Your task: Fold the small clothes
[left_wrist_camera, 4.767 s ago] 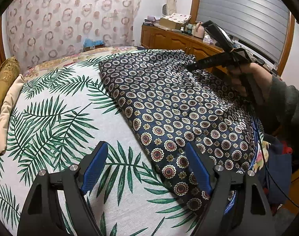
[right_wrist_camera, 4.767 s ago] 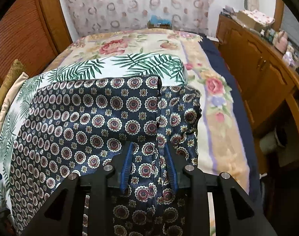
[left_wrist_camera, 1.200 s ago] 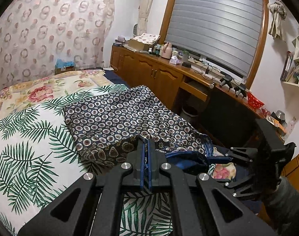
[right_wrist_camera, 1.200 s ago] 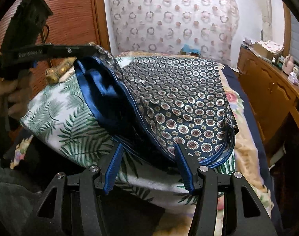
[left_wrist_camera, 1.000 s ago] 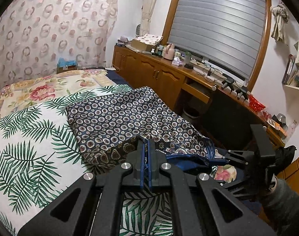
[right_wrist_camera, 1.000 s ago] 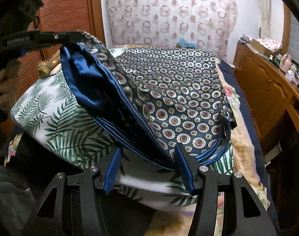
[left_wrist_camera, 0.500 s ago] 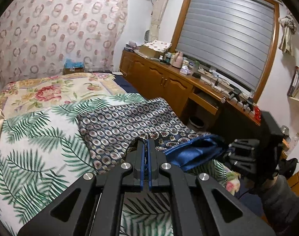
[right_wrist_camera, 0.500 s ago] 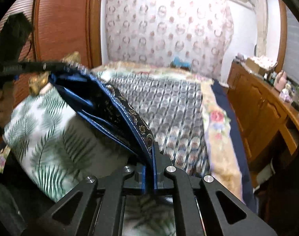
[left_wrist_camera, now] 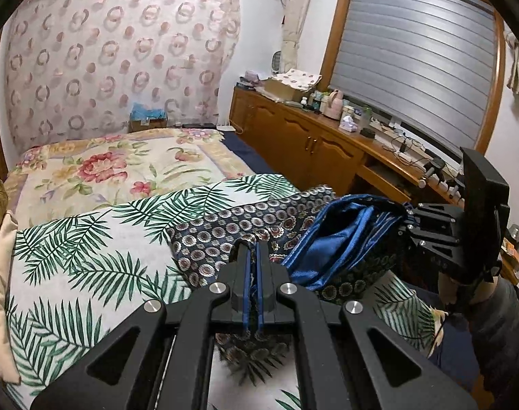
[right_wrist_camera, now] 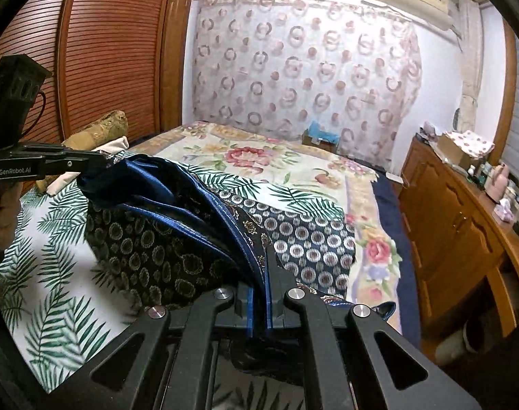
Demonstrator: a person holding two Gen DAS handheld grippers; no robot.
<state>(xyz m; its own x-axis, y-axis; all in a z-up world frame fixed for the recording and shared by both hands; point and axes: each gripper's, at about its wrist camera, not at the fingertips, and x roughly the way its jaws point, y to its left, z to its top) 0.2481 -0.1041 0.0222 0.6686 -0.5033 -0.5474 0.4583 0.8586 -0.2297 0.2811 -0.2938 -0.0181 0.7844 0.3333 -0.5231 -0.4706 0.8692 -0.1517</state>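
Setting: bedroom, seen from two wrist cameras over a bed (left_wrist_camera: pixel 88 273) covered by a palm-leaf spread, with a floral blanket (left_wrist_camera: pixel 122 167) farther back.

Garment: navy patterned garment (left_wrist_camera: pixel 225 232) with medallion print and a glossy blue lining (left_wrist_camera: pixel 331 239); partly lifted off the palm-leaf spread at the near end, far end lying flat on the bed.

Left gripper (left_wrist_camera: pixel 252 256): closed tight on a bunched edge of the garment, blue pads pressed together with cloth pinched between and a tuft of it hanging below the fingers.

Right gripper (right_wrist_camera: pixel 259 280): clamped on the blue-piped hem, fabric rising out between the pads and draping away to the left.

Span between grippers: cloth stretched and sagging from one pinch point to the other, lining turned outward and facing up, folds of blue trim stacked along the raised edge.

Cross view: in the right wrist view, the left tool at far left, gripped by a hand (right_wrist_camera: pixel 1 212), fingertips buried in the gathered cloth; in the left wrist view, the right tool at far right, black body upright above a grey sleeve (left_wrist_camera: pixel 491 324).

Surroundings: circle-patterned curtain (left_wrist_camera: pixel 122 58) behind the bed, wooden cabinets (left_wrist_camera: pixel 310 150) with cluttered top along the right wall, slatted blind (left_wrist_camera: pixel 416 54) above, slatted wooden door (right_wrist_camera: pixel 98 51) at left, gold cushion (right_wrist_camera: pixel 98 130) at the bed's left side.
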